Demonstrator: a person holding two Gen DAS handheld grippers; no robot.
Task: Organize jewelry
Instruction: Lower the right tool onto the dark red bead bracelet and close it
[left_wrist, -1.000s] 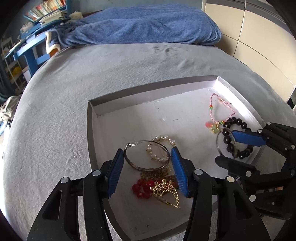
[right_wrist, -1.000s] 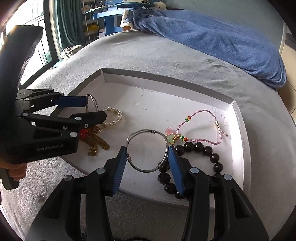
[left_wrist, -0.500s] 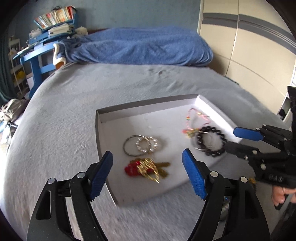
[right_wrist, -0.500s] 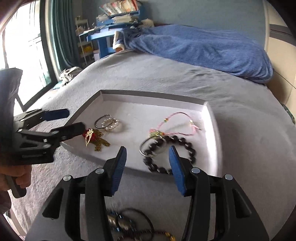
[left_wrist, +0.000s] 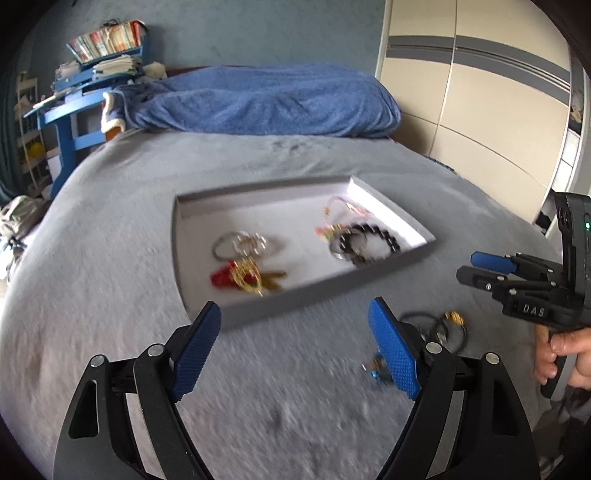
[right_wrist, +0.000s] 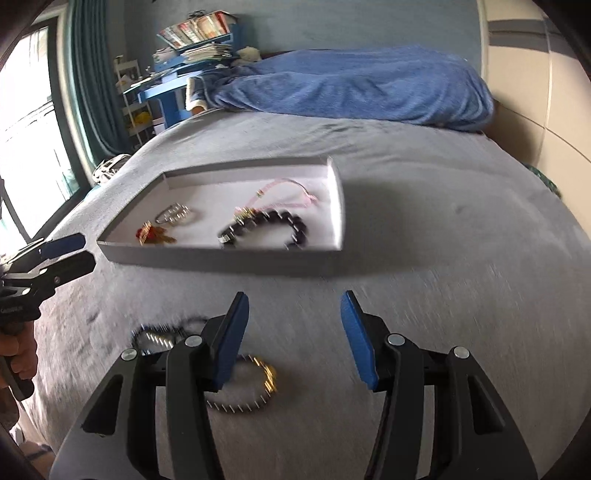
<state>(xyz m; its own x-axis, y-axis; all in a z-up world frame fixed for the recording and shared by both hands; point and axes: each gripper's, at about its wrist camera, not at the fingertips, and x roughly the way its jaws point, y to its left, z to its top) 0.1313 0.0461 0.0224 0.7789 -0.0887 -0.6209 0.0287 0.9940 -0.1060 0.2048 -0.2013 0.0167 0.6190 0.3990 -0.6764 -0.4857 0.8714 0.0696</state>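
I'm holding both tongs spread wide and empty over the bed (right_wrist: 424, 221), since nothing is being carried right now. Just under my right tongs (right_wrist: 293, 332) a black-and-gold bracelet (right_wrist: 255, 387) is lying loose on the blanket, with another dark beaded one (right_wrist: 162, 334) left of it. My left tongs (left_wrist: 295, 343) are hovering short of the tray (left_wrist: 306, 295). Beyond both, the tray is already holding the sorted stuff: black bead bracelet (right_wrist: 269, 225), pink cord (right_wrist: 288, 192), silver rings (left_wrist: 240, 245), red-gold piece (left_wrist: 245, 277). Loose ones probably go next.
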